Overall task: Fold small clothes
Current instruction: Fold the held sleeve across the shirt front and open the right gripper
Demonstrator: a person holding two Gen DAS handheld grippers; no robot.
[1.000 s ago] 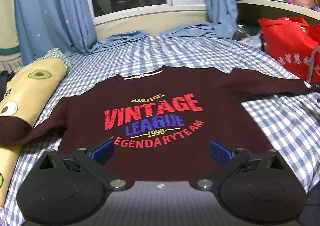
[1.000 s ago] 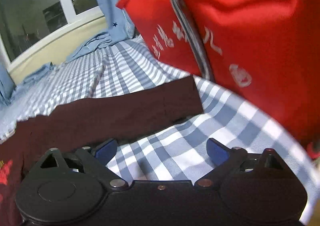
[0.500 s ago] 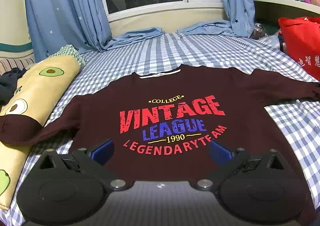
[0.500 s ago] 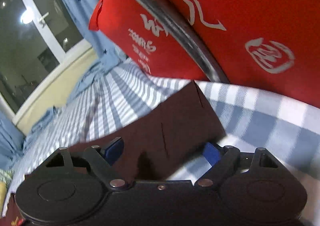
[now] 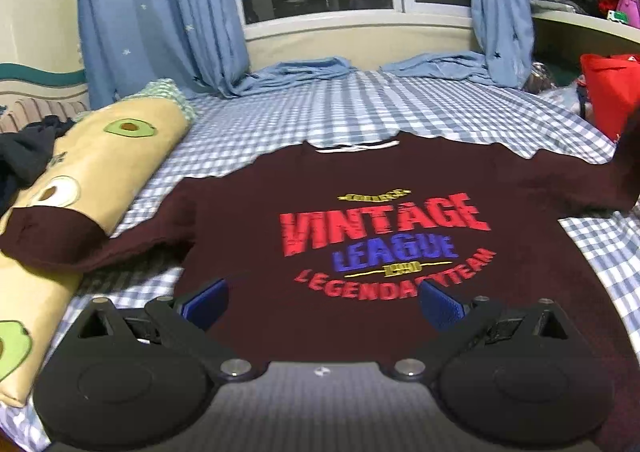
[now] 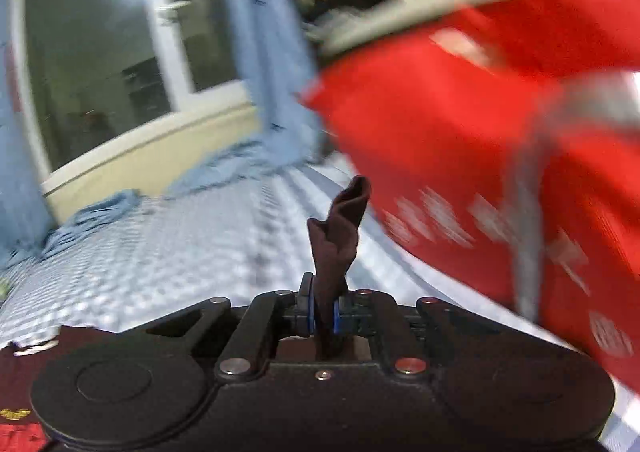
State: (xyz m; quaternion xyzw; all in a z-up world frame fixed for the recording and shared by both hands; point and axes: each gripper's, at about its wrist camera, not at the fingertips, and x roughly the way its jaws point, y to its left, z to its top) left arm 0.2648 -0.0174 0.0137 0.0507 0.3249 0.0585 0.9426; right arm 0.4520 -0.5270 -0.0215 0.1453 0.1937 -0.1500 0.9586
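Observation:
A dark maroon sweatshirt point(image 5: 400, 179) with "VINTAGE LEAGUE" print lies face up on the checked bed. Its left sleeve point(image 5: 52, 236) rests on an avocado-print pillow. My left gripper point(image 5: 324, 306) is open and empty, hovering over the shirt's lower hem. My right gripper point(image 6: 323, 312) is shut on the cuff of the right sleeve point(image 6: 340, 228), which sticks up between the pads, lifted off the bed. The raised sleeve end also shows at the right edge of the left wrist view point(image 5: 628, 163).
A red bag point(image 6: 500, 155) stands close on the right of the bed; it also shows in the left wrist view point(image 5: 612, 91). An avocado-print pillow point(image 5: 100, 163) lies along the left. Blue curtains point(image 5: 160, 11) and the window are at the far end.
My right gripper has closed on the right sleeve cuff and lifted it off the bed. My left gripper has drifted left and stayed open.

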